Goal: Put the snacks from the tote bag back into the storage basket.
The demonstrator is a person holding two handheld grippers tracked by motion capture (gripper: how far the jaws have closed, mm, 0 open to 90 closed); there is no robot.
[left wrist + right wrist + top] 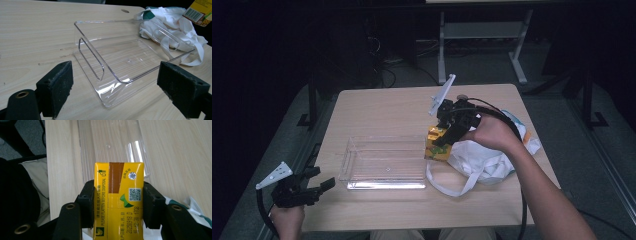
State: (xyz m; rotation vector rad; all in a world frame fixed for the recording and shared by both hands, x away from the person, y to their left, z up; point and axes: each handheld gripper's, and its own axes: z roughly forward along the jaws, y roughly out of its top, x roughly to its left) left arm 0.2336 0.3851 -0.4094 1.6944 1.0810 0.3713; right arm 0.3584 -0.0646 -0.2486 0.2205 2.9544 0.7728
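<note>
A yellow drink carton hangs just past the right end of a clear plastic bin in the middle of the table. My right gripper is shut on the carton; in the right gripper view both pads press the yellow carton from its sides, above the clear bin. My left gripper is open at the table's front left corner, a short way from the bin. In the left gripper view its pads stand wide apart and bare, facing the clear bin. The bin holds nothing.
A white cloth bag with long straps lies crumpled right of the bin, under my right hand; the white bag also shows in the left gripper view. The light wooden table ends at the near edge. Beyond it stand desk legs and cables.
</note>
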